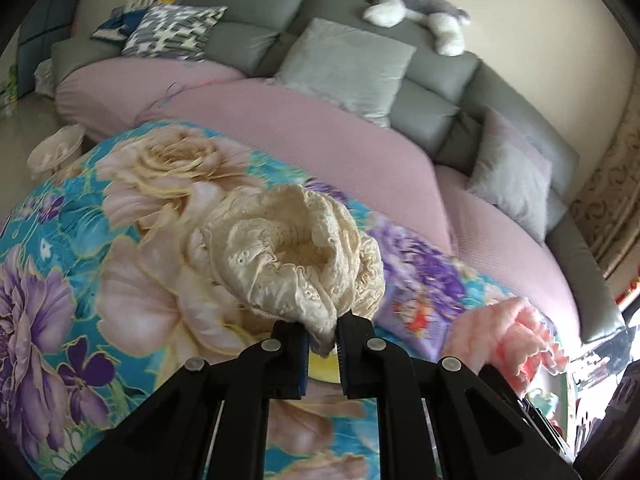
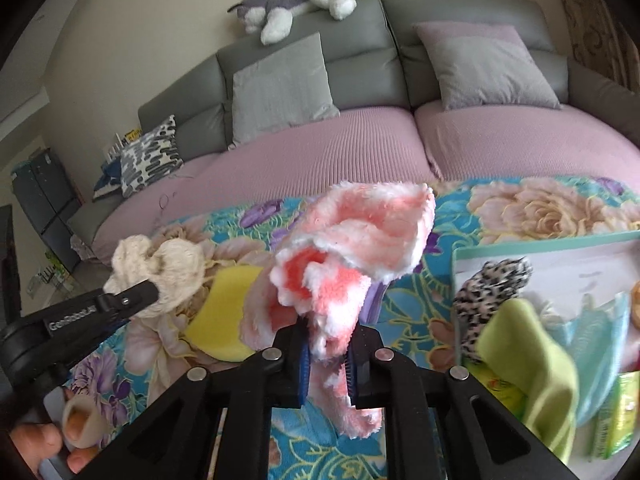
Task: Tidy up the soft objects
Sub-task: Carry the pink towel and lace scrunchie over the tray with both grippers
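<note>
Left gripper (image 1: 322,330): clamped on cream lace cloth (image 1: 296,256), lifted above floral blanket (image 1: 80,240).
Right gripper (image 2: 326,354): pinching pink fluffy cloth (image 2: 348,248), raised beside tray (image 2: 560,246), probably its sorting destination.

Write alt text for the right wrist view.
The right gripper is shut on a fluffy pink-and-white cloth above a floral blanket. At left, the left gripper holds a cream lace cloth near a yellow sponge; a grey sofa stands behind.
</note>
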`<state>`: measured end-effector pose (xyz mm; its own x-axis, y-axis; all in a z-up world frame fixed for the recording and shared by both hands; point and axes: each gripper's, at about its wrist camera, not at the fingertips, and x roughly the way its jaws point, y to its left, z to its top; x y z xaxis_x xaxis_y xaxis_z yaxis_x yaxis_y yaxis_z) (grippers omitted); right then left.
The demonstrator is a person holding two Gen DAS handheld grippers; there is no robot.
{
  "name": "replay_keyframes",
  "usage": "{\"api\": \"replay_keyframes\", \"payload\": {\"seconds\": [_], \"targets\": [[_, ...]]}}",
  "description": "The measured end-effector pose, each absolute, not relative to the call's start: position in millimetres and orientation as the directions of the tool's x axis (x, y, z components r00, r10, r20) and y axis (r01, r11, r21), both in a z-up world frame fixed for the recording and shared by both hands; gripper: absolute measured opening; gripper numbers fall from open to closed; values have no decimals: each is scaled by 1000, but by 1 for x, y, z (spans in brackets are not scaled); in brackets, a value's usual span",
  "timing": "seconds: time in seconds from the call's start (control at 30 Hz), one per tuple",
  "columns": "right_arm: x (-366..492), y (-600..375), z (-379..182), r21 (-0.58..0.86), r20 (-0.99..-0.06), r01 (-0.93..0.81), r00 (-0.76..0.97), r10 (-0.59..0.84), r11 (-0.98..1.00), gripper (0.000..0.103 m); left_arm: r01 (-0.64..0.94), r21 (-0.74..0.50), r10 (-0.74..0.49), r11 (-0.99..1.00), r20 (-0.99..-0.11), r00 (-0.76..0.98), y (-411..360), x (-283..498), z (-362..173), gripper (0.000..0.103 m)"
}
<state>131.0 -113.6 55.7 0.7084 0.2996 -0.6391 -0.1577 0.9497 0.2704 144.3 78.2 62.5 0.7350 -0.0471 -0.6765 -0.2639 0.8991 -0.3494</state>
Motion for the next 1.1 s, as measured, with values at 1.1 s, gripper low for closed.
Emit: {"api": "replay_keyframes", "payload": {"seconds": [1.1], "targets": [[62,-271,107,273,-533,74,842,87,959,14,-25,-297,-166,955,-600,782,-53,117,104,12]]}}
